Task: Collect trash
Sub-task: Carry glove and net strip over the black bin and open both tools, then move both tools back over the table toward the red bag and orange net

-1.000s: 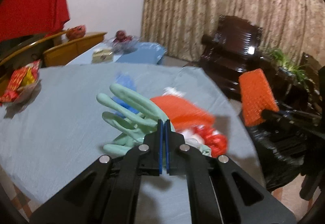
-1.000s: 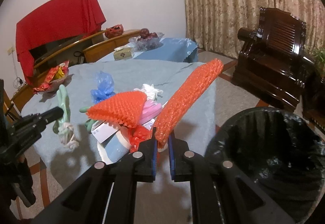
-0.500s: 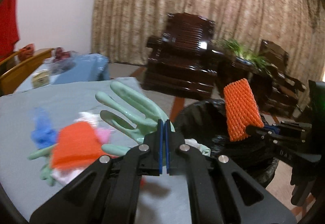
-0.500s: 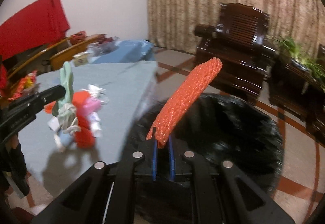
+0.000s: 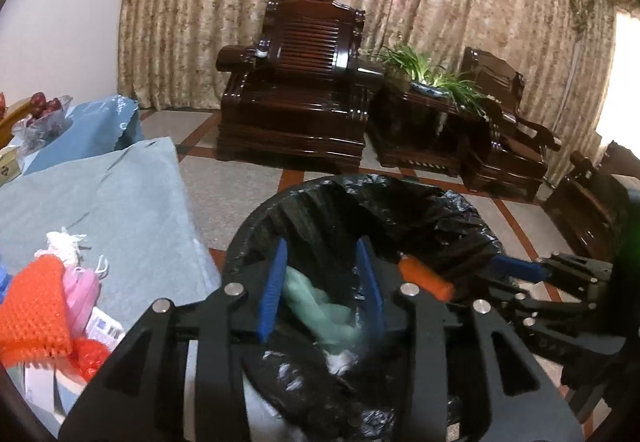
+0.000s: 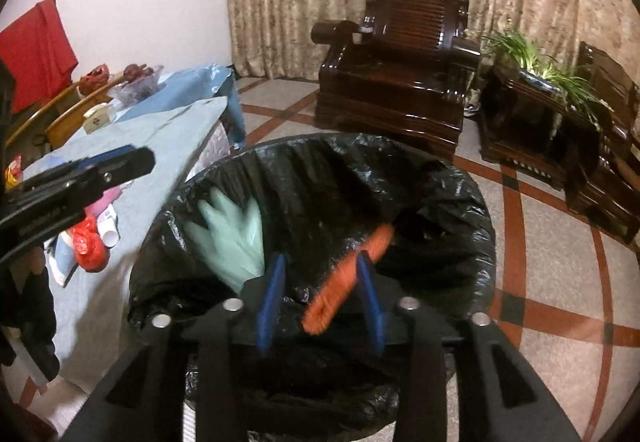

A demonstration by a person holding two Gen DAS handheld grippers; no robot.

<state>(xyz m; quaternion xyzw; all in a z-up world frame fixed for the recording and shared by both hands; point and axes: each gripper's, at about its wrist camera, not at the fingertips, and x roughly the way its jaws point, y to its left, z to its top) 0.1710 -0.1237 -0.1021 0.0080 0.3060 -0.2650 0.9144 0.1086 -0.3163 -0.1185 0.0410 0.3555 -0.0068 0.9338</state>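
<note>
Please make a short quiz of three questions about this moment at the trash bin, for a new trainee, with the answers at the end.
1. True or false: the pale green glove is over the black-lined trash bin.
2. Which item lies between the pads of the right gripper? A) orange foam net B) blue bag C) tissue box
3. Fill in: more trash, such as the red bag, waits on the ____ beside the bin.

Key: 1 true. 2 A; the jaws are opening and it is slipping free. 3 table.
</note>
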